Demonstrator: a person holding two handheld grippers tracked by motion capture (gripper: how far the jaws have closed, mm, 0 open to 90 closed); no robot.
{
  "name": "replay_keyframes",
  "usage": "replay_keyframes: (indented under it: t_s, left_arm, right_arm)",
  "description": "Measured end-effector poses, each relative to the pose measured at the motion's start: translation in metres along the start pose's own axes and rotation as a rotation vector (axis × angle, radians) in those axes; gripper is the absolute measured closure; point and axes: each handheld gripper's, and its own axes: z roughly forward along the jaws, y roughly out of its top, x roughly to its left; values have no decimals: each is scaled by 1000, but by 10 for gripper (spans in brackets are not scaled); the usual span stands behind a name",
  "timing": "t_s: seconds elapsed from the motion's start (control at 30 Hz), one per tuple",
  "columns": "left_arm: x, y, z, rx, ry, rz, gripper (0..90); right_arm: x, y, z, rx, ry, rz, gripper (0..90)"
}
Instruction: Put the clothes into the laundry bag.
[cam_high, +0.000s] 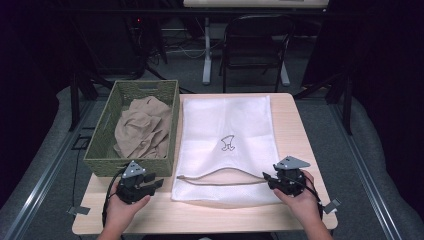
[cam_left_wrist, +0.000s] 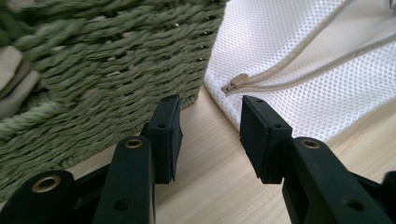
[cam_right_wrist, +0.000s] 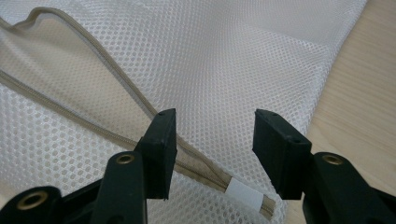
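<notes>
— What are the two tools doing?

— The left tool (cam_high: 150, 183) rests low over the desk (cam_high: 210, 215), jaws spread with nothing between them. Just ahead of it stands the green woven basket (cam_high: 107, 162), with crumpled tan cloth (cam_high: 142, 127) inside.

— And the other one?

— The right tool (cam_high: 272, 179) is also spread wide and grips nothing. Its jaws hover over the near right corner of the white mesh bag (cam_high: 227, 125), where the beige zipper (cam_right_wrist: 112, 135) ends under them.

— Is the bag zipped?

— No, its mouth gapes along the near edge. The zipper pull (cam_left_wrist: 235, 83) lies just ahead of the left tool's jaws, beside the basket's corner.
</notes>
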Motion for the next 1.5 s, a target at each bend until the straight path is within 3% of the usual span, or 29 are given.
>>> replay_keyframes:
  t_s: [0.37,0.63,0.77,1.0,1.3,1.5]
  left_arm:
    - [5,-6,0,24,18,-19,569]
    - [2,-4,-9,-2,58,-36,537]
    - [3,-2,-16,-20,57,-50,536]
    - [1,7,-36,-64,73,-38,532]
    - [9,22,-55,-71,86,-76,478]
    - [11,42,-65,-81,81,-48,484]
  right_arm:
    - [-2,1,3,-23,35,8,491]
    - [1,3,1,-33,44,-3,488]
    - [1,3,1,-36,47,4,488]
    - [-5,2,4,-39,57,34,486]
    - [-1,10,10,-43,69,10,478]
    - [-1,12,11,-51,68,-24,479]
